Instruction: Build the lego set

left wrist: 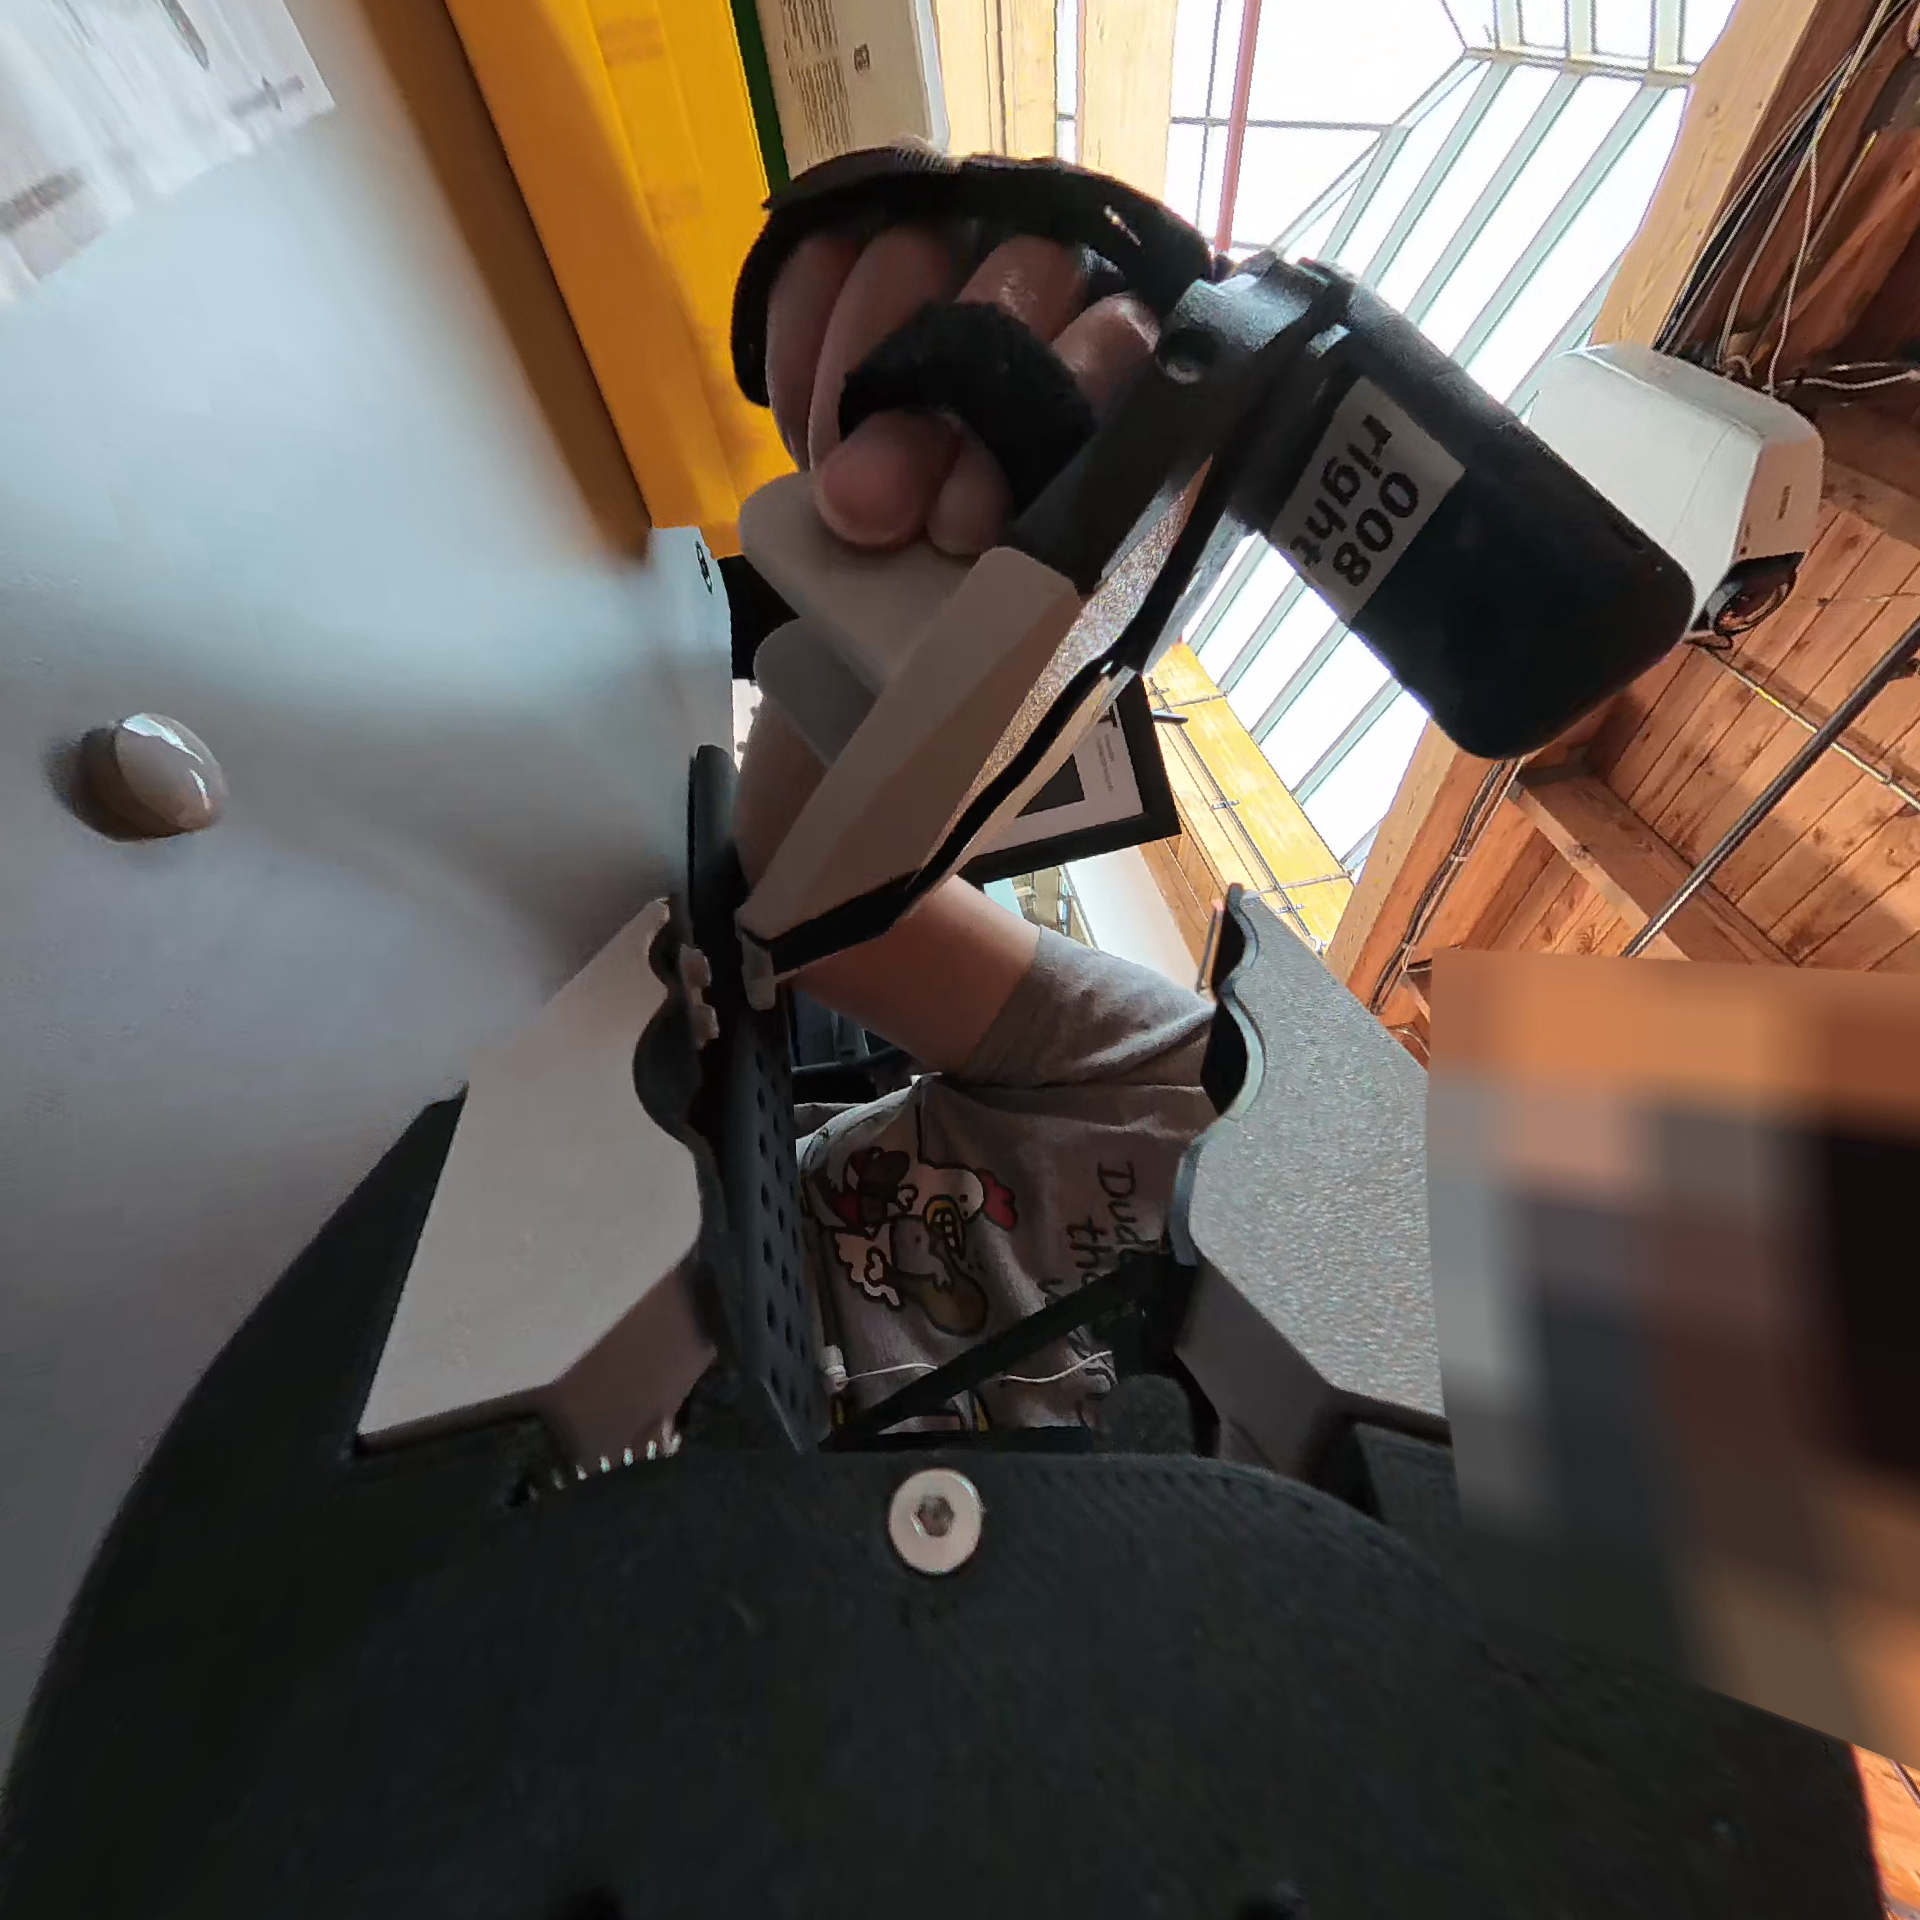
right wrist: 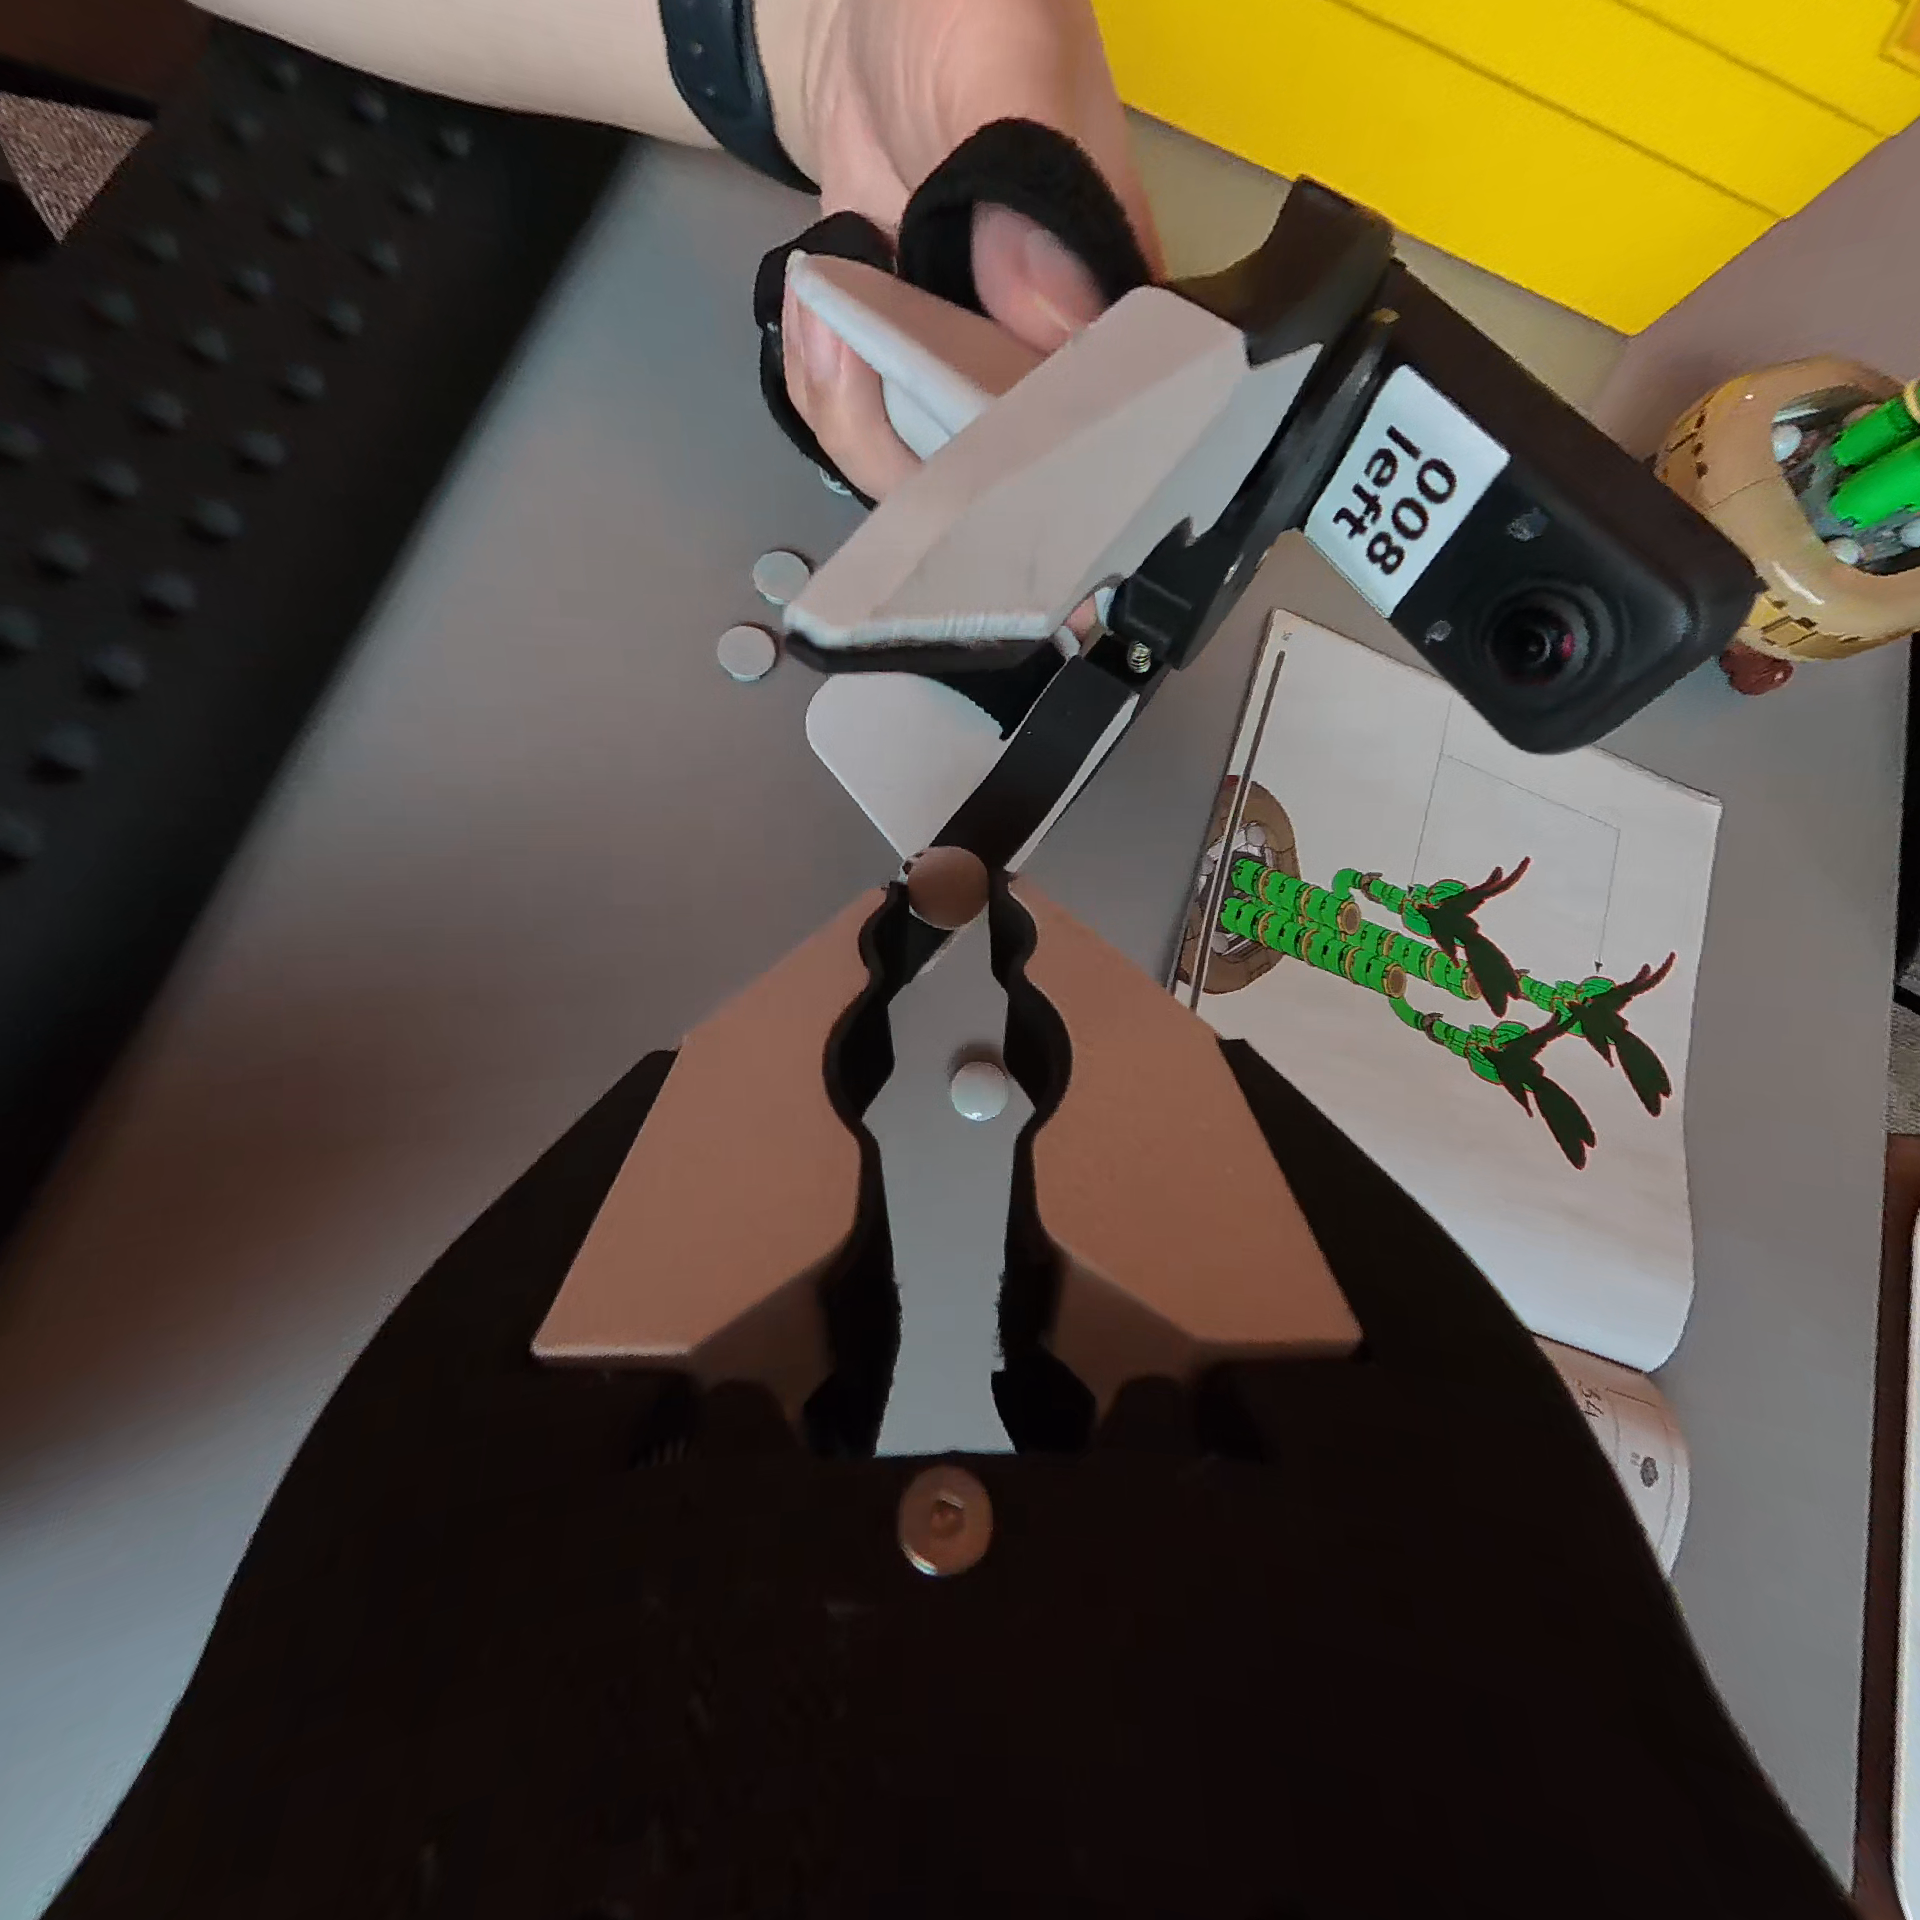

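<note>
- Black, hole-dotted plate stands edge-on between the fingers of the left tongs. These are released: 1 finger lies against the plate, the other is well apart from it.
- Right tongs are clenched on a small round piece at the far end of the plate.
- Grey table carries 3 loose grey discs, an open booklet, a yellow box and a black studded mat.
- Only the right wrist view shows the tan pot model with green stalks, near the booklet.
- Only the left wrist view shows a wooden ceiling, a skylight and a grey printed shirt.
</note>
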Demonstrator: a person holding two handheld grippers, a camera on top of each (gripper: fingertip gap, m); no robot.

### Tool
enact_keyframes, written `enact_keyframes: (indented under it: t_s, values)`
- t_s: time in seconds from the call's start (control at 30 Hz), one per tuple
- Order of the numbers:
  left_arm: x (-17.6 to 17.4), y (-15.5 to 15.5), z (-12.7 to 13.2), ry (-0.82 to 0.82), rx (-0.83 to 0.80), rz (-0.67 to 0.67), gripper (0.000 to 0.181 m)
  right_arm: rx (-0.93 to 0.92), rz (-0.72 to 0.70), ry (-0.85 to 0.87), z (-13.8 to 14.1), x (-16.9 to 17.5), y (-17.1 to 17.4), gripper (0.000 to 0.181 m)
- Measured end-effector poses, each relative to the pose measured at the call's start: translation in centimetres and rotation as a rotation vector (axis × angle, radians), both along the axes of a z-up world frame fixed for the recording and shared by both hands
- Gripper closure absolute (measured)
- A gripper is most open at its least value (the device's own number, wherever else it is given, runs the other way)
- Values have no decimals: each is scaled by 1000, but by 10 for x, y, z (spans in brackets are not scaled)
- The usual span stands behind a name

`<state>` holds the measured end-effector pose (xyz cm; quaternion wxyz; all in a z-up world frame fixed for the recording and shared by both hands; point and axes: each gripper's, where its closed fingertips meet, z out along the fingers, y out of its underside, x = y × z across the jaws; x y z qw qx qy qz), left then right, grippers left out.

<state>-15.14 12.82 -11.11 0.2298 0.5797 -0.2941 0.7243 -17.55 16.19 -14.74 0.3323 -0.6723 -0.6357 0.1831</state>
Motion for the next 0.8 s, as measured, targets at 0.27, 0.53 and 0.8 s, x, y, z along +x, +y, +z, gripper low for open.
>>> enact_keyframes:
  t_s: [0.27,0.53,0.8]
  values:
    - [2,4,4,-22,-8,31,83,-46,-125,34,10,4,11,167]
    - [10,46,24,-137,1,276,80,-16,-257,109,27,1,32,167]
    - [9,65,37,-203,23,408,78,-13,-476,212,41,4,64,167]
